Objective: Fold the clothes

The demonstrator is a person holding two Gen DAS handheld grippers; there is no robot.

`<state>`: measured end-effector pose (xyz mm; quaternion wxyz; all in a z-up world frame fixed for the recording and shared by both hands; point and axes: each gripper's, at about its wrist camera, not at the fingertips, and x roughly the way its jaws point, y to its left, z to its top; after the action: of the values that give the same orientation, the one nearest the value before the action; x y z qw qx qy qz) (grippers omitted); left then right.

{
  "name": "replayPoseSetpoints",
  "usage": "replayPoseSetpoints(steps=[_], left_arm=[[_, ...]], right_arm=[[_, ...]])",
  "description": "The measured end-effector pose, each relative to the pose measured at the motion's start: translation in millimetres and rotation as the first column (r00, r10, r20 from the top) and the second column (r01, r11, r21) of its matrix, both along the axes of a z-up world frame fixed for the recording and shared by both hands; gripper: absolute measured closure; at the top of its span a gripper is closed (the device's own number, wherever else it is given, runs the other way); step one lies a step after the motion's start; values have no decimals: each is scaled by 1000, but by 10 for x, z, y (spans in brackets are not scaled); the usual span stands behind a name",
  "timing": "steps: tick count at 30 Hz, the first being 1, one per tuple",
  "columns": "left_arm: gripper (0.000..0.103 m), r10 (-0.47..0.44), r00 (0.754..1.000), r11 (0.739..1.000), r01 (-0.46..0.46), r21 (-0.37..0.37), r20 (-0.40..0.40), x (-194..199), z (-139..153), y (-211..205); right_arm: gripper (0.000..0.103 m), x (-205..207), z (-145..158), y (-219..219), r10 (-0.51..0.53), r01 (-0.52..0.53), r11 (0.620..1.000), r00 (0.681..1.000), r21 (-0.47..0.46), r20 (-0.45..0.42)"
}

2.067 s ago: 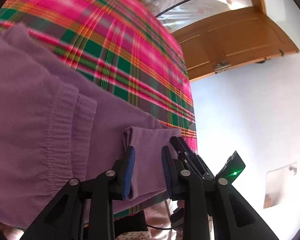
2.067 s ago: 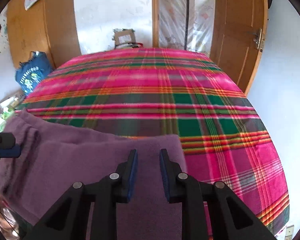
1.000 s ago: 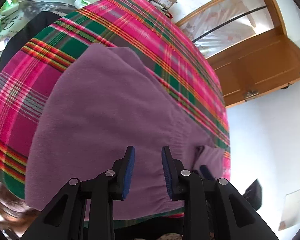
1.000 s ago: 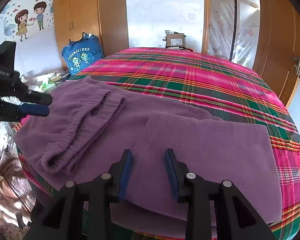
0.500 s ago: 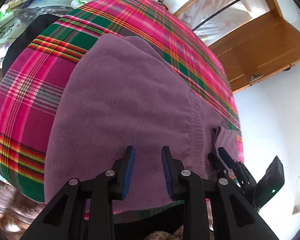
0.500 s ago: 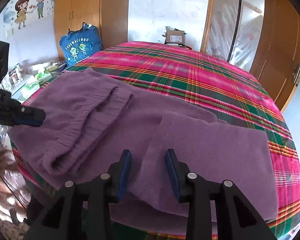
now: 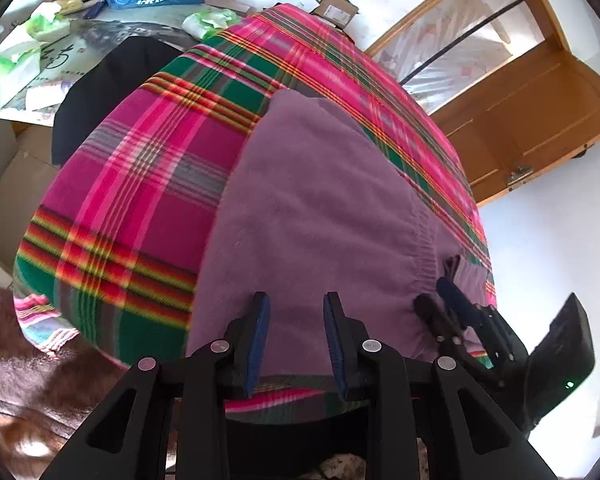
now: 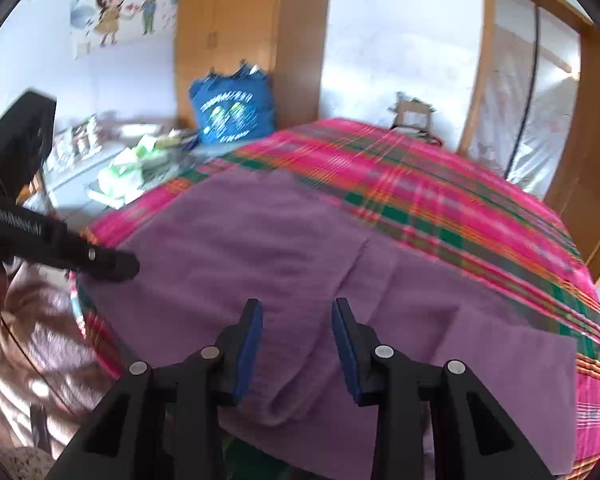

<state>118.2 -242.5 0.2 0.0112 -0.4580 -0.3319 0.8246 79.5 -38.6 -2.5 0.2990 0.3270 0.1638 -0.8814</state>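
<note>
A purple fleece garment (image 7: pixel 312 216) lies partly folded on a pink and green plaid bed cover (image 7: pixel 152 168), near the bed's front edge; it also shows in the right wrist view (image 8: pixel 284 256). My left gripper (image 7: pixel 294 312) is open and empty, hovering just above the garment's near edge. My right gripper (image 8: pixel 296 320) is open and empty over the garment's near middle fold. The right gripper also shows in the left wrist view (image 7: pixel 440 300) at the garment's right end. The left gripper appears in the right wrist view (image 8: pixel 112 266) at the garment's left edge.
A blue printed bag (image 8: pixel 232 112) and a cluttered side table (image 7: pixel 32 52) stand left of the bed. A wooden wardrobe (image 8: pixel 252 36) is behind them. A wooden door (image 7: pixel 540 120) is right of the bed. A cardboard box (image 8: pixel 412 114) sits beyond the far bed edge.
Both grippers have let go of the garment's end and drawn back toward the near bed edge. The right gripper has swung left over the middle; the left one has shifted left.
</note>
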Motion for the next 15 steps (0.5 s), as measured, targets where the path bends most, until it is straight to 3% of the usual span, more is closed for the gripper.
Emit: replayPoseSetpoints(steps=[5, 8, 11, 15], left_arm=[[74, -11, 999, 999, 10, -45, -35, 88, 72, -20], [74, 41, 995, 998, -45, -44, -89, 158, 154, -143], [42, 100, 991, 995, -101, -3, -93, 242, 133, -277], [41, 135, 990, 991, -135, 20, -48, 224, 46, -389]], right_arm=[[66, 55, -71, -21, 5, -5, 999, 1000, 45, -10], [65, 89, -50, -27, 7, -7, 999, 1000, 41, -16], [63, 139, 12, -63, 26, -25, 1000, 999, 17, -45], [55, 227, 105, -154, 74, -75, 997, 995, -14, -69]])
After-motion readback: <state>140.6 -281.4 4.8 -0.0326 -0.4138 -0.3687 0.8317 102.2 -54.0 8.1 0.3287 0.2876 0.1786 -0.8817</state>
